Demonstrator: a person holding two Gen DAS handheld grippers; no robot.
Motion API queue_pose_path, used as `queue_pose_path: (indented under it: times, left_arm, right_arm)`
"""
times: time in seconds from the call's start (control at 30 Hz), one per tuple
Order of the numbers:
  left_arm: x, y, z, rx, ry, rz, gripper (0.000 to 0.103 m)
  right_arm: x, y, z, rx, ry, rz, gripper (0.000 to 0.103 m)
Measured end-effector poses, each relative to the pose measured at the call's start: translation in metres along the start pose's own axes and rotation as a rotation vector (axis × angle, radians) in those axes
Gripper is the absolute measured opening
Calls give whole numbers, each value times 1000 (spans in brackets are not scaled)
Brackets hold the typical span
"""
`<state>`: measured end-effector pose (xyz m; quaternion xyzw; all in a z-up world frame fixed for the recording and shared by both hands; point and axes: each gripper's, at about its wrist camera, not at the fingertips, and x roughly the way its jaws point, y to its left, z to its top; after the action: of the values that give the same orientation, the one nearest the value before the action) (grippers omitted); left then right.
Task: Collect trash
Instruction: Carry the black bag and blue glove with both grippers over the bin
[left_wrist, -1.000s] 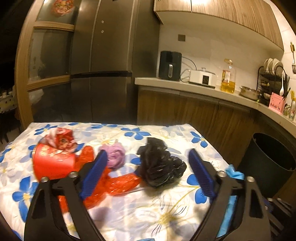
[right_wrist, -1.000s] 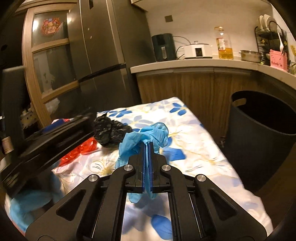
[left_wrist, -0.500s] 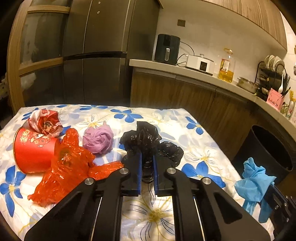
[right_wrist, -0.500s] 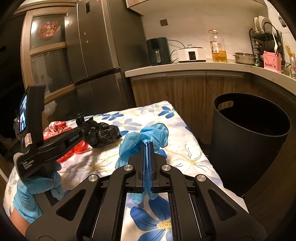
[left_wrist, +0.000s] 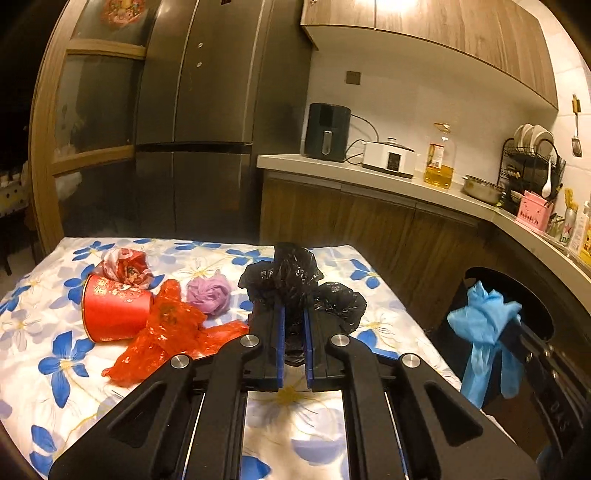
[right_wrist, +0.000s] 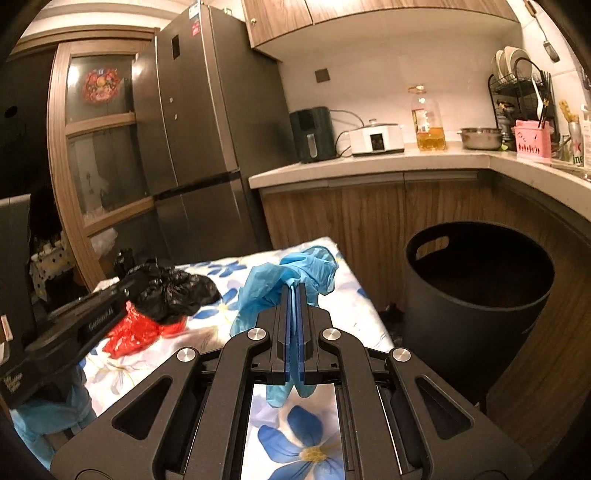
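Jaws of the left gripper (left_wrist: 293, 314) have just been closing and are now nearly together, clamped on a crumpled black plastic bag (left_wrist: 295, 280) whose bulk bunches up ahead of the tips and spills to their right. Left of those jaws, on the flowered tablecloth (left_wrist: 55, 332), lie the other scraps: a torn orange-red plastic bag (left_wrist: 166, 328) just beside the left finger, a red paper cup (left_wrist: 114, 314) on its side touching that bag, a ball of purple paper (left_wrist: 208, 295) ahead of it, and a wad of red-and-white wrapping (left_wrist: 125, 264) at the cup's far rim.

Pressed almost flat together, the right gripper (right_wrist: 294, 291) has a blue disposable glove (right_wrist: 288, 280) pinched between its blue pads; the cuff and fingers billow out ahead and to the left of the tips, and a loose end hangs down behind them over the cloth. To the right of these jaws stands an open black trash bin (right_wrist: 476, 295), on the floor just off the table's corner. From the left camera the glove hangs in front of the bin's dark mouth, though whether it is over the opening or short of it is hard to judge through the lens. A gloved hand (right_wrist: 55, 410) holds the left tool at the lower left.
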<state>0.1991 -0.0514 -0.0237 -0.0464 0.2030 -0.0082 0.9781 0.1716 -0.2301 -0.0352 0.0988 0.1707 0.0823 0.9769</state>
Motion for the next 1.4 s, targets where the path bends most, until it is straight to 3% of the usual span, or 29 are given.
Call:
queue_pose_path:
  times: [0.37,0.87,1.17,1.4]
  left_arm:
    - [-4,-62,9,83,-21,-76,8]
    - [8,-153,23,163,-36,-216,8]
    - [23,-203,33,190,-41,-319,8]
    - [39,-230,30,219,-29,-349,8]
  right_arm:
    - [-23,-43,35,25,-96,-73,2]
    - [-45,-119,59,81,-170,-192,2]
    - [-42,-159,70,119,-168,-247,2]
    - [-34,-177,75,132,-165,-263,2]
